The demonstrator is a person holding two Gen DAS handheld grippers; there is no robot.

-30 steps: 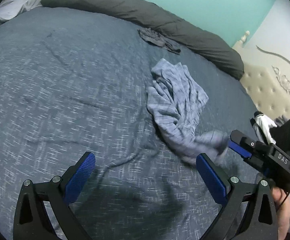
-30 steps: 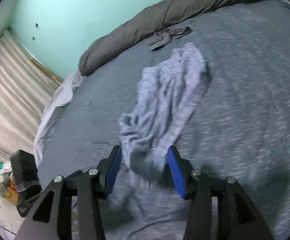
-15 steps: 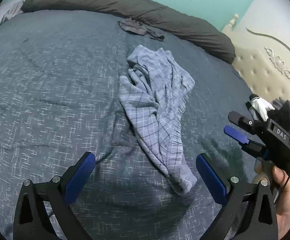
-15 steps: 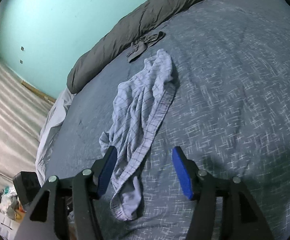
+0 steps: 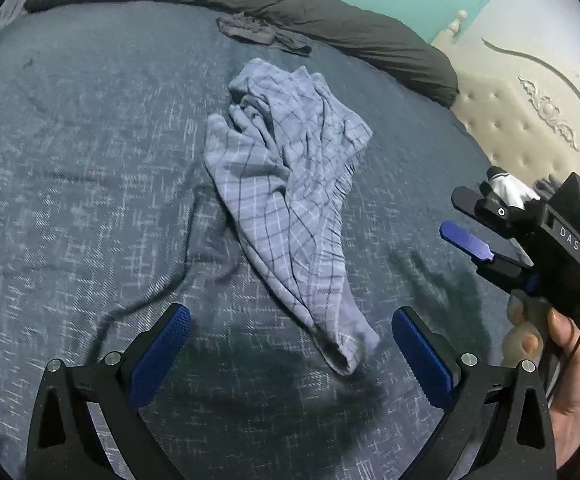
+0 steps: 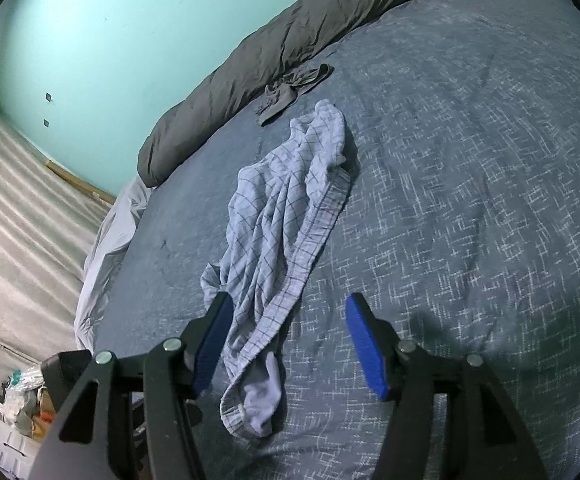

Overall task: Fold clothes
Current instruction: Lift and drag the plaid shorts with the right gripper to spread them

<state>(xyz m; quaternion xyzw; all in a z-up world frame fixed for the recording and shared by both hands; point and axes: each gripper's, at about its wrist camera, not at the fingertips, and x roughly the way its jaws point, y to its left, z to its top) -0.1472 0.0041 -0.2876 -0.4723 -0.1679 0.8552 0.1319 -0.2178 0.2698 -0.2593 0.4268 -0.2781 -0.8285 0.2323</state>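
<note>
While crumpled checked shorts (image 5: 290,208) lie on the bed (image 5: 90,200), left hand-held gripper (image 5: 290,344) spread, right hand-held gripper (image 6: 290,336) spread, empty.

Pale blue checked garment (image 5: 290,200) on speckled dark blue bedspread (image 5: 90,160); grey bolster (image 5: 290,4); turquoise wall (image 6: 130,20).

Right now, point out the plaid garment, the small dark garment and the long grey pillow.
plaid garment (image 5: 290,208), left wrist view, middle of the cloth.
small dark garment (image 5: 258,34), left wrist view, its crumpled middle.
long grey pillow (image 6: 274,48), right wrist view, mid-length.
</note>
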